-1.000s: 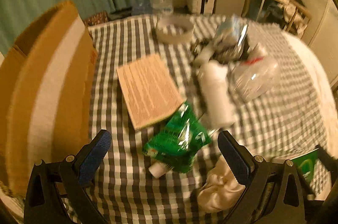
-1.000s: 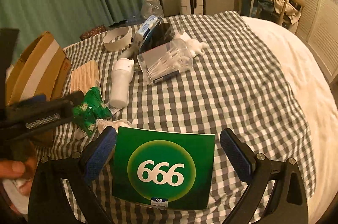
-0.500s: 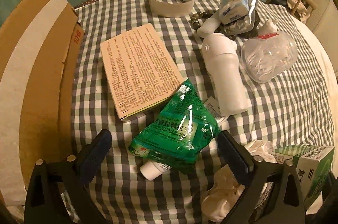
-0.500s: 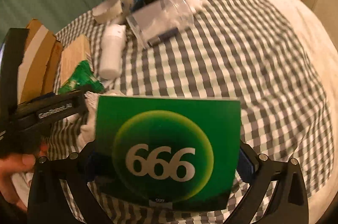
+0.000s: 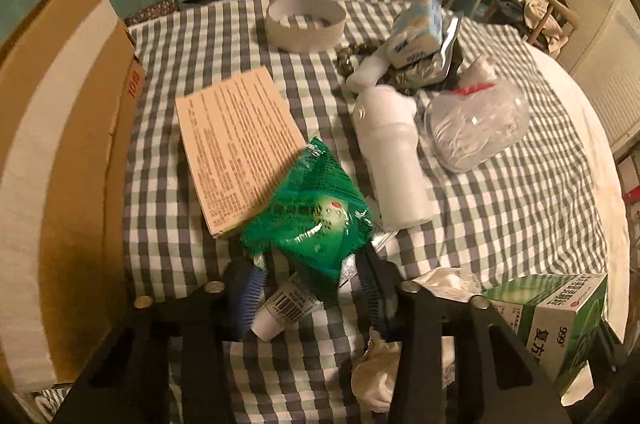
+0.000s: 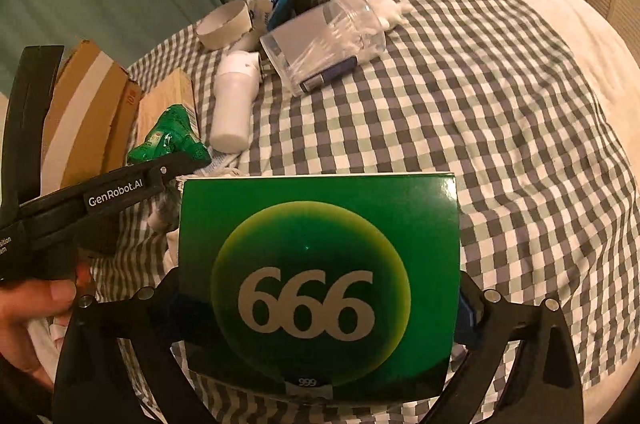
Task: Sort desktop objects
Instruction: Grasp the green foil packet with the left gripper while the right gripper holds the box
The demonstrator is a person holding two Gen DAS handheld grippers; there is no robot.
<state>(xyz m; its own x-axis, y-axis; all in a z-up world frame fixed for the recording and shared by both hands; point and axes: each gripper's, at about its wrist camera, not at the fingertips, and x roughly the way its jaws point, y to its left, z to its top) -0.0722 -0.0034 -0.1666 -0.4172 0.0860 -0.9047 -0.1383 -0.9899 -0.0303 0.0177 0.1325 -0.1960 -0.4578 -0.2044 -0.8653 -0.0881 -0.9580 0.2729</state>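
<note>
1. The green foil pouch (image 5: 310,220) lies on the checked tablecloth (image 5: 500,224), its upper corner overlapping the tan printed leaflet (image 5: 236,144); its print is too blurred to read.
2. The left gripper (image 5: 310,288) is closing around the pouch's lower end, with the pouch and a small white tube (image 5: 280,312) bearing a barcode between its blue-padded fingers; whether the pads already press on the pouch cannot be told.
3. The side of the left gripper reads "GenRobot.AI" in the right wrist view (image 6: 116,192), and a person's hand (image 6: 28,308) holds it.
4. The green box (image 6: 316,288) sits clamped between the fingers of the right gripper (image 6: 320,304), raised above the cloth. Its face shows a round yellow-green badge with the white numerals upside down, reading as "666", and a small "999" at its lower edge.
5. In the left wrist view the same box (image 5: 556,316) shows "999" and Chinese characters on its side.
6. A cardboard carton (image 5: 60,152) stands at the left edge of the cloth, with red digits that look like "10" near its corner.
7. A white bottle (image 5: 392,156) lies on its side just right of the pouch, beside a clear tub of cotton swabs (image 5: 476,128).
8. Farther back sit a white ring-shaped container (image 5: 306,22) and a blue-and-white packet (image 5: 416,36) whose lettering is unreadable.
9. Crumpled white tissue (image 5: 376,376) lies between the two grippers.
</note>
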